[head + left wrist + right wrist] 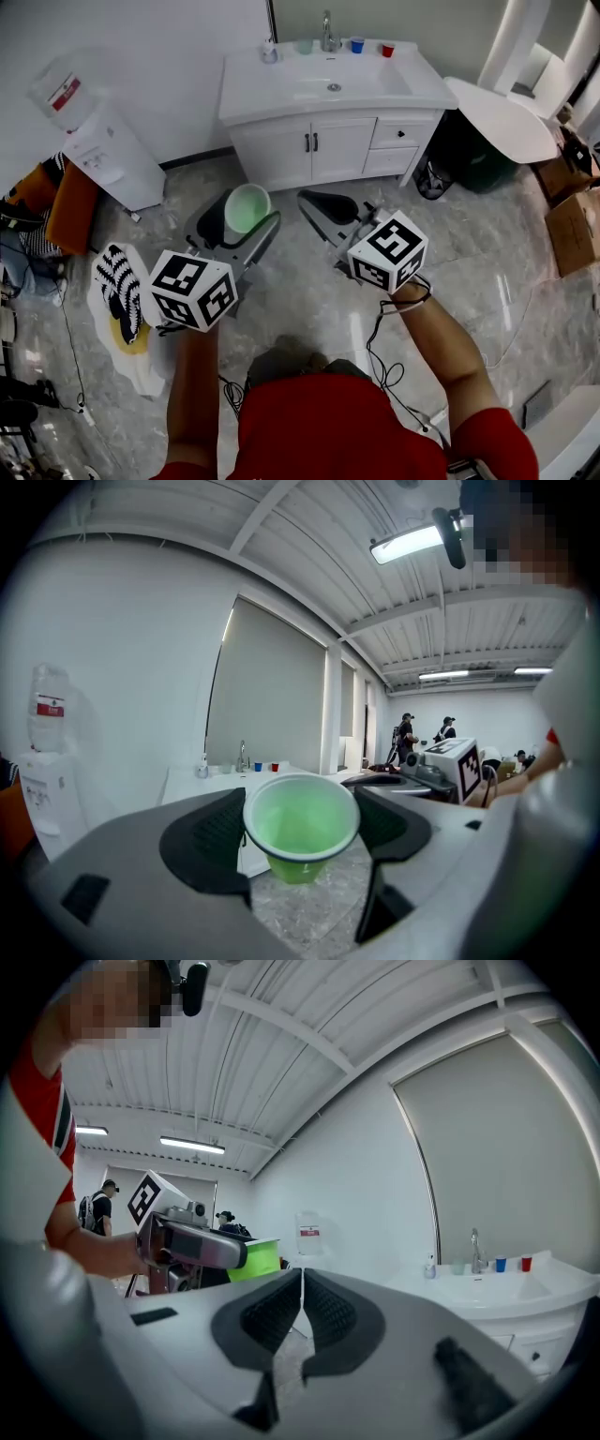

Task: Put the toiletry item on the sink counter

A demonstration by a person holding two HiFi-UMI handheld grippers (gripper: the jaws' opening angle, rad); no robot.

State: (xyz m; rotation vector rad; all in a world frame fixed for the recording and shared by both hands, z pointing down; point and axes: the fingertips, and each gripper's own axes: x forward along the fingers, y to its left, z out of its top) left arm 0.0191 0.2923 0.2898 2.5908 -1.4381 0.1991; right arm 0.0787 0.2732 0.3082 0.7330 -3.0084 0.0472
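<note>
The left gripper (240, 225) is clamped on a green cup (248, 206) — held over the floor, well short of the sink counter (267, 94). The right gripper (328, 205) is empty — jaws pressed together.

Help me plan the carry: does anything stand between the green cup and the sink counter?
Nothing visible does. The green cup, clamped in the left gripper, faces only bare floor before the sink counter.

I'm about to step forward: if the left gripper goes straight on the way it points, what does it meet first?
The left gripper, holding the green cup, would probably meet the white sink vanity first, around its front; the floor between looks free, though depth is unclear.
</note>
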